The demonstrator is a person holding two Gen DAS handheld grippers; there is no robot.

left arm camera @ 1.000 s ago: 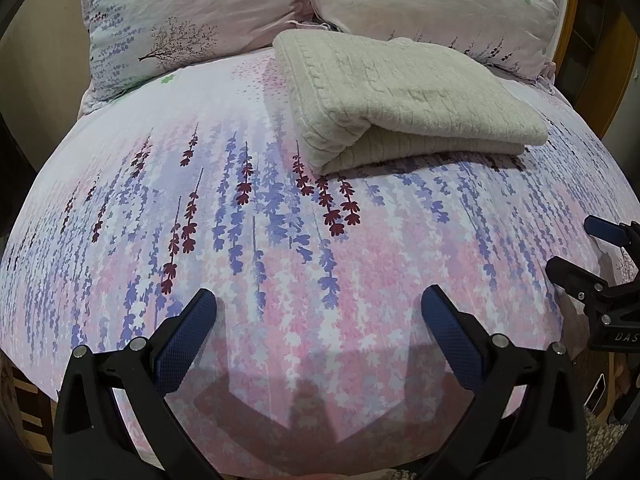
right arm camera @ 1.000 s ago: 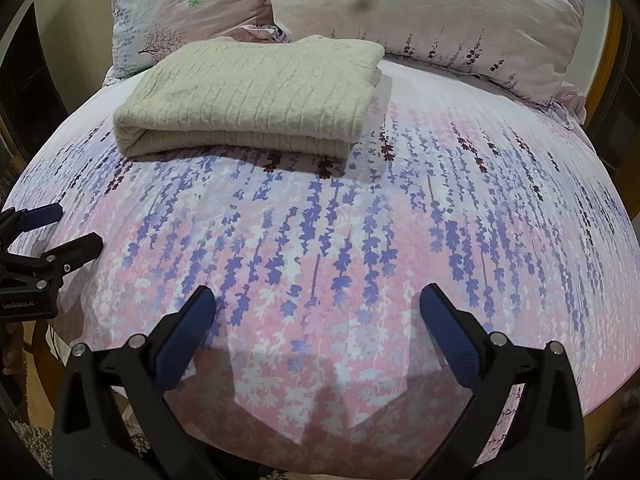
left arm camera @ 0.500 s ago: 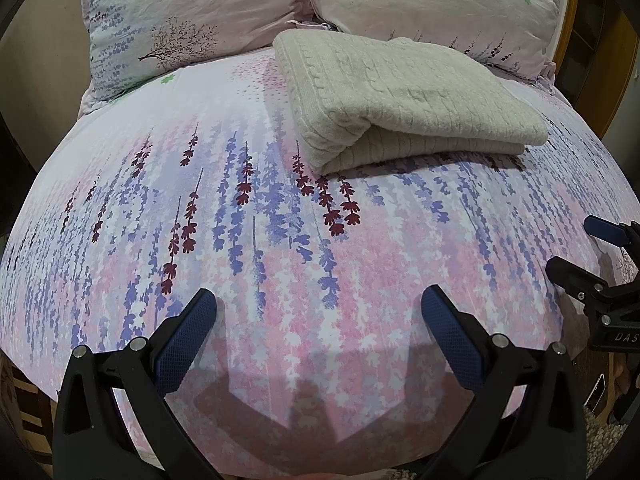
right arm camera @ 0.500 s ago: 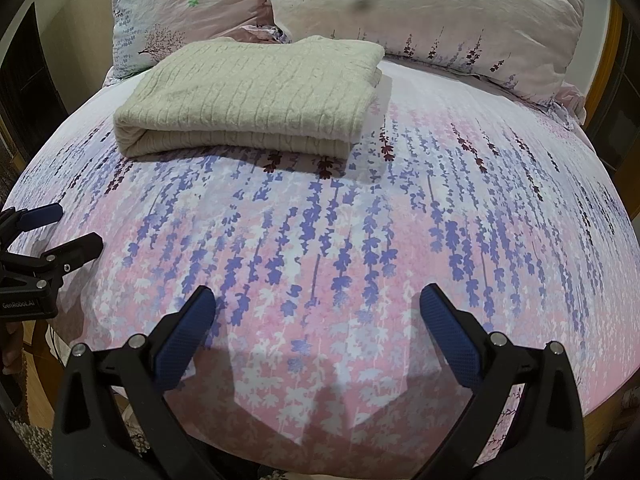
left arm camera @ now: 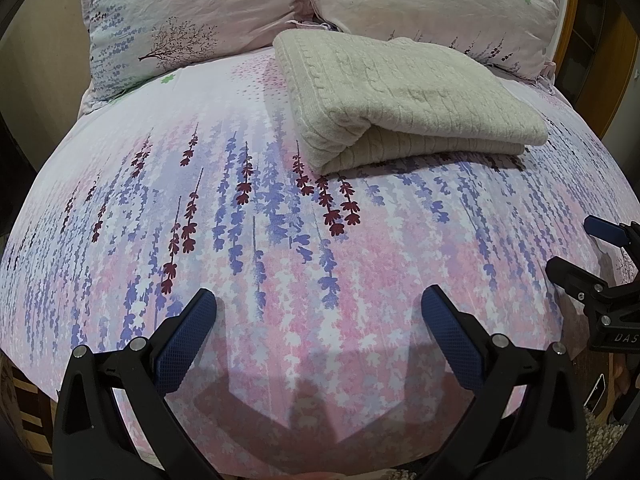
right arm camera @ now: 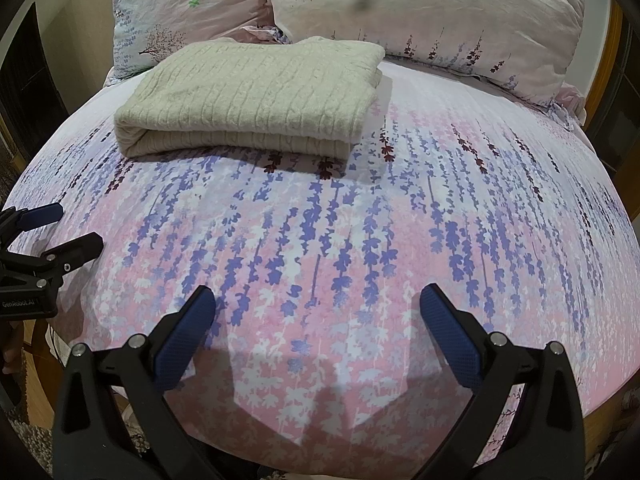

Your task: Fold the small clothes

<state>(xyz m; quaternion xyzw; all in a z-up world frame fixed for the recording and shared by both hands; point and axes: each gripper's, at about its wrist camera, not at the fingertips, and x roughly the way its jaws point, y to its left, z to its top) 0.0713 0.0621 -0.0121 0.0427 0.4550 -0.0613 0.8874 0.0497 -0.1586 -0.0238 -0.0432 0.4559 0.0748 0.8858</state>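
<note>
Both claws are sitting wide apart and gripping nothing. The left claw (left arm camera: 318, 312) is hanging over the near end of the bed (left arm camera: 280, 272), blue pads (left arm camera: 186, 340) splayed out with only the flowery sheet showing between them, and I can't tell if the tips are actually touching the fabric. The right claw (right arm camera: 318, 312) is doing the same thing a bit further along the same edge, pads just as far apart, also empty. Each one is peeking into the other's view: the right claw (left arm camera: 596, 264) at the right edge of the left view, the left claw (right arm camera: 44, 236) at the left edge of the right one, jaws parted there too. The sweater (left arm camera: 400, 96) is lying folded into a neat cream cable-knit block up at the far end of the bed, well apart from both claws, its back edge just beside the two pillows (right arm camera: 432, 12) leaning at the headboard. Between the claws and the sweater there's only open sheet.
</note>
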